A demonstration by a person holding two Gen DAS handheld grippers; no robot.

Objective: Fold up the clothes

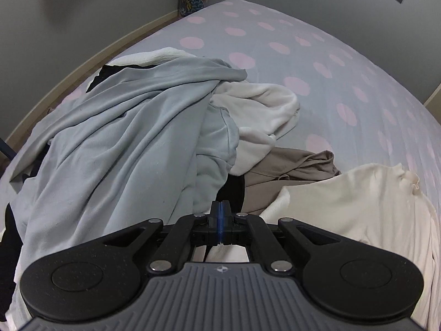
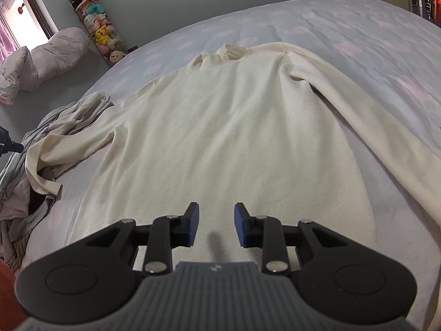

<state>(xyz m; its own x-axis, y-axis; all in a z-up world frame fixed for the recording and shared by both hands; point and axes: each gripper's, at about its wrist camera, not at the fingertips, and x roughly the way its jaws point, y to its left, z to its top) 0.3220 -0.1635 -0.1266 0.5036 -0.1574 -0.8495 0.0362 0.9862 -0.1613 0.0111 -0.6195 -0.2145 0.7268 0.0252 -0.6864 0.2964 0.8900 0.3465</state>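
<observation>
Cream sweater (image 2: 234, 127) spread flat on bed (image 2: 372, 35), collar far, sleeves out: laid ready for folding. Right gripper (image 2: 215, 224) above hem, fingers spread, empty. Left gripper (image 1: 220, 215) fingers pressed together, nothing visibly pinched, facing unfolded heap (image 1: 124, 127).

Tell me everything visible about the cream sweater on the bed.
The cream sweater is a fine-knit, long-sleeved top with a small stand-up collar. It lies spread flat, collar away from the camera, on the dotted sheet. One sleeve runs straight along the body; the other bends outward, its cuff draped on the clothes pile. The right gripper hovers open above the hem; whether it touches is unclear.
</observation>
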